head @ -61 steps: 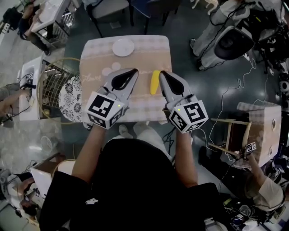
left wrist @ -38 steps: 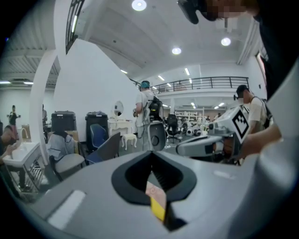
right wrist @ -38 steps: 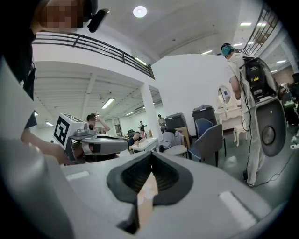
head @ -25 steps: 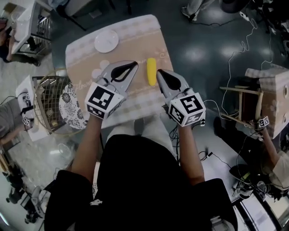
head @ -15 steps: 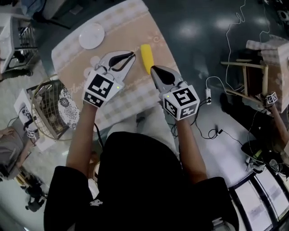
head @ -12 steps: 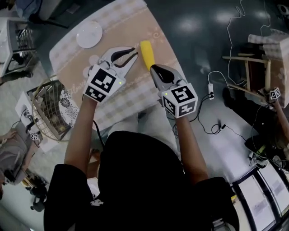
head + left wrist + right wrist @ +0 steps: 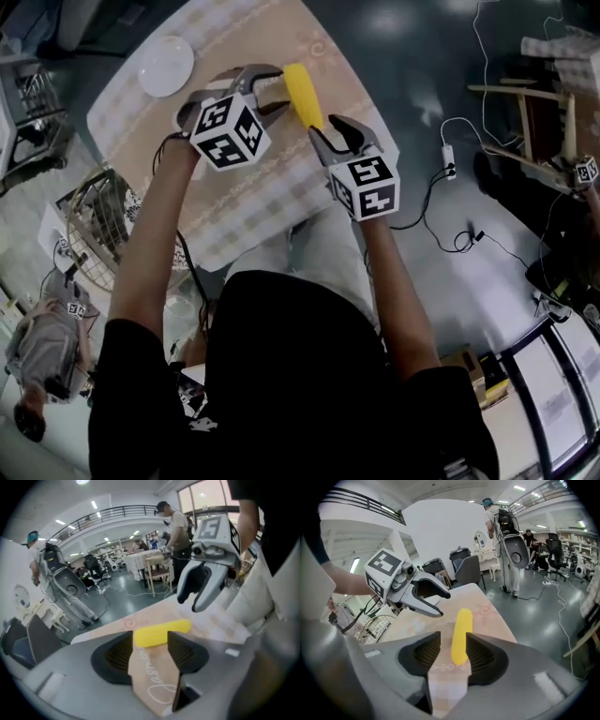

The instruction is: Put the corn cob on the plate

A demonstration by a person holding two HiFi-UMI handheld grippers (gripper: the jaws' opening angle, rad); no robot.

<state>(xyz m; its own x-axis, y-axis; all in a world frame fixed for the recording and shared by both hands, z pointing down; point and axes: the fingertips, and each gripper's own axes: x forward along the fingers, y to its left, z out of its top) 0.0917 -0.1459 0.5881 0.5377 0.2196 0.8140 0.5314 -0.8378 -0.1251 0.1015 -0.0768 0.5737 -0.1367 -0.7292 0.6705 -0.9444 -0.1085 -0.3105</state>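
The yellow corn cob (image 7: 302, 94) lies on the beige patterned tablecloth (image 7: 234, 197). A small white plate (image 7: 166, 66) sits at the table's far left end, empty. My left gripper (image 7: 278, 89) hovers just left of the cob, its jaws opening with nothing pressed between them. In the left gripper view the corn cob (image 7: 161, 632) lies crosswise just beyond the left gripper (image 7: 150, 644). My right gripper (image 7: 330, 131) is at the cob's near end, jaws also opening. In the right gripper view the corn cob (image 7: 461, 634) runs lengthwise past the right gripper (image 7: 453, 645), untouched by the pads.
A wire basket (image 7: 89, 220) stands on the floor left of the table. Cables (image 7: 459, 141) trail over the dark floor at the right, near a wooden chair (image 7: 525, 94). A person (image 7: 47, 356) stands at the lower left; others stand farther off.
Both grippers have sunk toward the table and closed in on the corn cob. Their jaws, shut before, now stand apart. The left gripper has rolled.
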